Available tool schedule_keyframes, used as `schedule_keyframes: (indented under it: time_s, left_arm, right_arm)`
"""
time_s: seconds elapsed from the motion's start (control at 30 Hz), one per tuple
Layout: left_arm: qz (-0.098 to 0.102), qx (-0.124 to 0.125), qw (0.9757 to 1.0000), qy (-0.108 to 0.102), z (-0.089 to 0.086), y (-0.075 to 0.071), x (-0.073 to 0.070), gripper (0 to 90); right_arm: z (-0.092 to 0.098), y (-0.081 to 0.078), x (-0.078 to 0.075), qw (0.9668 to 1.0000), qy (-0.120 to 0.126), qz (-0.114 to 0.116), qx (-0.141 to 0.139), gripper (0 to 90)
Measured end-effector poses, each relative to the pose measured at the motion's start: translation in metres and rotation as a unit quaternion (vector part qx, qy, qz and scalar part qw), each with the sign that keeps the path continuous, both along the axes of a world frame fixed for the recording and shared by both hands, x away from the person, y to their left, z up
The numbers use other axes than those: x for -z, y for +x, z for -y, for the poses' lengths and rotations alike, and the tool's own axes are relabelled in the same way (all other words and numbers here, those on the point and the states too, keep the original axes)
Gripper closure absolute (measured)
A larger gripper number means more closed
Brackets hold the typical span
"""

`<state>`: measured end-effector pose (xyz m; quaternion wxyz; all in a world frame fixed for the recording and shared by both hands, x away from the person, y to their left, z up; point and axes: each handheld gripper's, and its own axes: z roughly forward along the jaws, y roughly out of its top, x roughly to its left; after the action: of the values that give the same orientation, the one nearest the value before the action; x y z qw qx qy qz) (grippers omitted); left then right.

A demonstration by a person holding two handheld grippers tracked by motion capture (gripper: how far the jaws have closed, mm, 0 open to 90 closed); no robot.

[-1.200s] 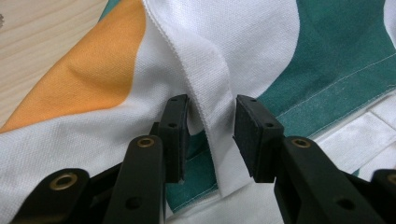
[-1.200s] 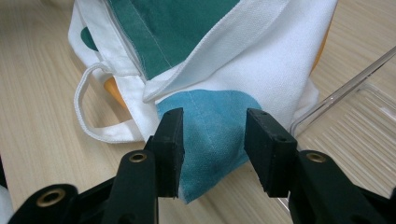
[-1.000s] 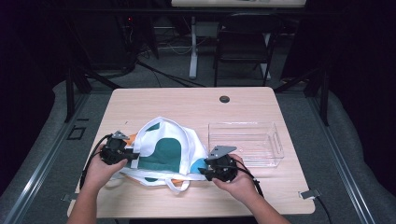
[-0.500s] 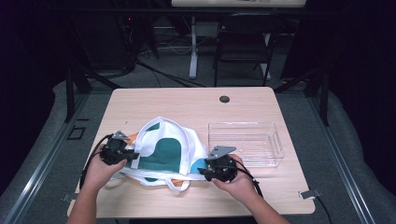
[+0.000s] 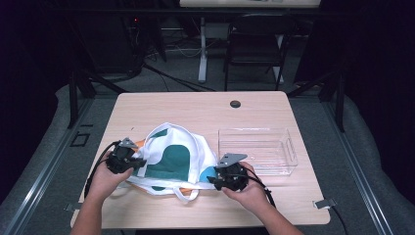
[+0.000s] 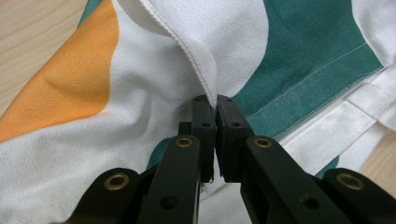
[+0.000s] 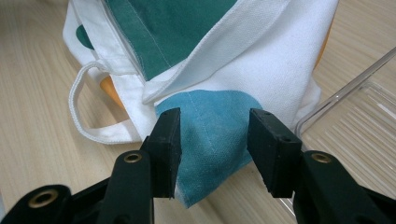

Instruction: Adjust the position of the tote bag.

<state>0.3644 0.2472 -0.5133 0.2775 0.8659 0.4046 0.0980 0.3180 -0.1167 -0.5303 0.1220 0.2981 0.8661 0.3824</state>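
The bag (image 5: 173, 164) is lying on the near half of the worktop (image 5: 195, 110), a white cloth tote with green, orange and blue patches, slumped and rumpled, with one loop handle (image 5: 186, 195) trailing toward the near edge. A clear bin (image 5: 257, 149) is standing just right of it, its near left corner close to the cloth.

The left tongs (image 5: 139, 163) are sitting at the bag's left side, held in the person's left hand (image 5: 105, 178). In the left gripper view these tongs (image 6: 215, 105) are pressed together on a stitched white hem (image 6: 198, 70), which is rising out of the jaws as a fold; orange cloth is showing to the left and green to the right of that fold.

The right tongs (image 5: 211, 180) are resting at the bag's near right corner, gripped by the right hand (image 5: 247, 188). In the right gripper view they (image 7: 212, 133) are standing spread, with the blue corner (image 7: 210, 140) of the bag lying between the two jaws; I cannot tell whether either jaw is touching the cloth. The bin's clear wall (image 7: 348, 91) is showing at the right of that view, and the handle (image 7: 88, 116) is curling on the wood at the left.
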Motion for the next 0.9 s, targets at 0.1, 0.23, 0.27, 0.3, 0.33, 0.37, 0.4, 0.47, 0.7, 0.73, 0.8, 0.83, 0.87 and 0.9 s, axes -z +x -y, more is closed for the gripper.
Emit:
schedule_keyframes:
  time_s: [0.1, 0.23, 0.27, 0.3, 0.33, 0.37, 0.4, 0.47, 0.7, 0.73, 0.8, 0.83, 0.87, 0.9]
  left_arm:
    - [0.0, 0.004, 1.0, 0.003, 0.001, 0.0, -0.001, 87.0]
    - [0.001, 0.004, 1.0, 0.001, 0.0, -0.001, -0.001, 87.0]
    - [0.002, 0.004, 1.0, 0.0, 0.0, -0.001, -0.002, 87.1]
    - [0.002, 0.004, 1.0, 0.0, 0.0, -0.001, -0.002, 87.1]
    - [0.002, 0.004, 1.0, 0.0, 0.0, -0.001, -0.002, 87.1]
    - [0.002, 0.004, 1.0, -0.001, -0.001, -0.001, -0.004, 87.1]
    - [0.002, 0.005, 1.0, -0.001, -0.001, -0.001, -0.005, 87.1]
    - [0.004, 0.006, 1.0, -0.002, -0.001, -0.001, -0.005, 87.2]
    - [0.014, 0.005, 0.9999, -0.005, -0.001, -0.003, -0.01, 87.3]
    - [0.016, 0.004, 0.9998, -0.01, -0.002, -0.004, -0.011, 87.2]
    - [0.014, 0.005, 0.9998, -0.013, -0.003, -0.004, -0.013, 87.2]
    - [0.017, 0.004, 0.9997, -0.014, -0.003, -0.004, -0.014, 87.2]
    - [0.018, 0.004, 0.9997, -0.016, -0.004, -0.005, -0.015, 87.2]
    - [0.021, 0.001, 0.9996, -0.018, -0.004, -0.005, -0.016, 87.3]
  right_arm:
    - [0.0, 0.0, 0.0, 1.0, 0.001, 0.001, 0.0, 54.6]
    - [0.0, 0.0, 0.0, 1.0, 0.0, 0.001, 0.0, 54.5]
    - [0.0, 0.0, 0.0, 1.0, 0.0, 0.001, 0.0, 54.5]
    - [0.0, 0.0, 0.0, 1.0, 0.0, 0.001, 0.0, 54.5]
    - [0.0, 0.0, 0.0, 1.0, 0.001, 0.001, 0.001, 54.5]
    - [0.0, 0.0, 0.0, 1.0, 0.001, 0.001, 0.0, 54.5]
    - [0.0, 0.0, 0.0, 1.0, 0.001, 0.001, 0.001, 54.5]
    - [0.0, 0.0, 0.0, 1.0, 0.001, 0.001, 0.0, 54.4]
    - [-0.001, -0.001, 0.0, 1.0, 0.002, 0.004, 0.0, 54.2]
    - [-0.001, -0.001, 0.0, 1.0, 0.001, 0.004, 0.0, 54.2]
    - [-0.001, -0.001, 0.0, 1.0, 0.002, 0.004, 0.0, 54.2]
    - [-0.001, -0.001, 0.0, 1.0, 0.002, 0.004, -0.001, 54.2]
    - [-0.001, -0.001, 0.0, 1.0, 0.001, 0.004, 0.0, 54.2]
    - [-0.001, -0.001, 0.0, 1.0, 0.001, 0.005, 0.0, 54.2]
